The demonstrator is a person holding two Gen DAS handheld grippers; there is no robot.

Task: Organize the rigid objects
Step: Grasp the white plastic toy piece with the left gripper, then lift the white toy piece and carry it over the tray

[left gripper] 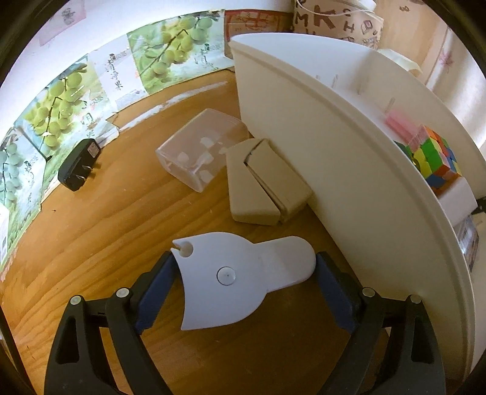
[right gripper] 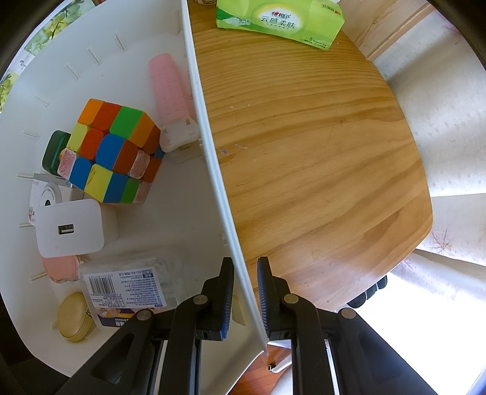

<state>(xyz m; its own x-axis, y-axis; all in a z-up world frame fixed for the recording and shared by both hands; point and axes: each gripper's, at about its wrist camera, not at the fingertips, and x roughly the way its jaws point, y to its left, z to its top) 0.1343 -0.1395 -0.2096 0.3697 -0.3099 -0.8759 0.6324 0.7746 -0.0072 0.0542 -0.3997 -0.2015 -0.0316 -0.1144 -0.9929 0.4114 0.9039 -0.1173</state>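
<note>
My left gripper is shut on a flat white plastic piece and holds it above the wooden table, just left of the white bin. On the table ahead lie a beige case, a clear plastic box and a black power adapter. My right gripper is shut on the bin's rim, one finger inside and one outside. Inside the bin are a colour cube, a pink roller, a white USB charger and a labelled clear box.
A green tissue pack lies at the table's far end. The table's rounded edge runs along the right, with pale curtain beyond. Grape posters line the wall behind the table. A yellow round case sits low in the bin.
</note>
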